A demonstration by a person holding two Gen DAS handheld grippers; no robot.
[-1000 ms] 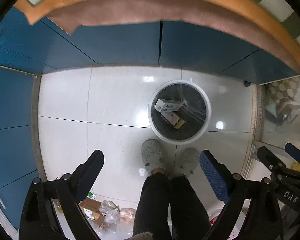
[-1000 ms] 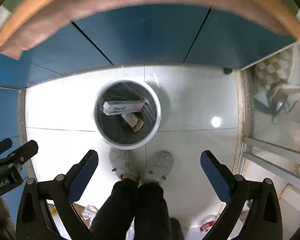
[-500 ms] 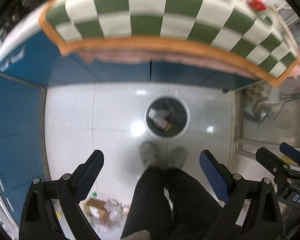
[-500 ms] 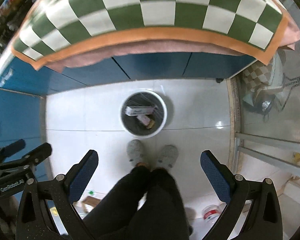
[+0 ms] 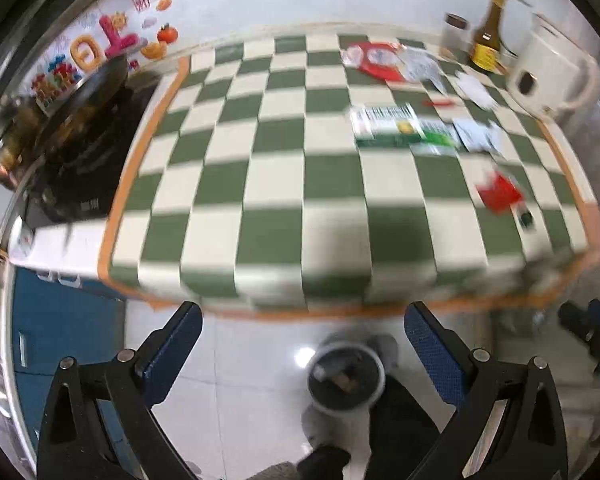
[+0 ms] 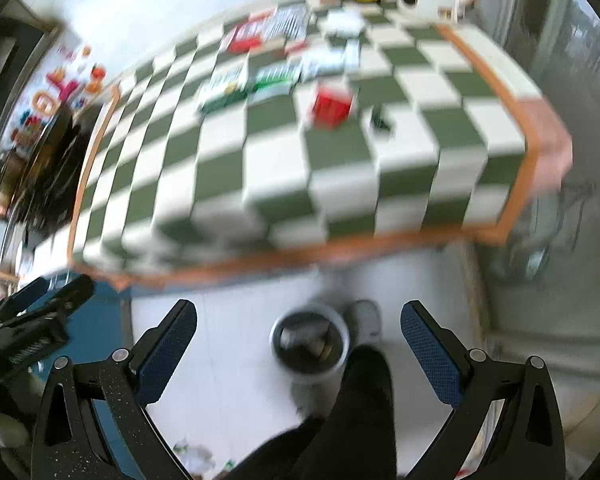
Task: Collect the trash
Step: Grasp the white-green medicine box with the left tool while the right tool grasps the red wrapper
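Blur: both views are smearing; print on the packets is proving unreadable.
Left gripper [image 5: 302,344]: jaws are standing wide apart, holding nothing.
Right gripper [image 6: 298,340]: jaws are gaping too, empty.
Bin [image 5: 345,378]: is sitting on the floor between the jaws, its contents too blurred to tell.
Green box [image 5: 386,126]: is lying flat on the checked cloth [image 5: 268,184] far beyond the jaws, long axis running left-right.
Red packet [image 6: 332,106]: is lying ahead of the right jaws, white scraps just beside it.
Leg [image 6: 364,408]: is being cut off at the bottom edge.

Round white-rimmed bin [image 5: 345,378] with dark liner stands upright on the floor, holding discarded packaging. Green-and-white carton [image 5: 386,125], red wrapper [image 5: 499,193] and further packets lie scattered on the checkered tabletop [image 5: 276,184], blurred.
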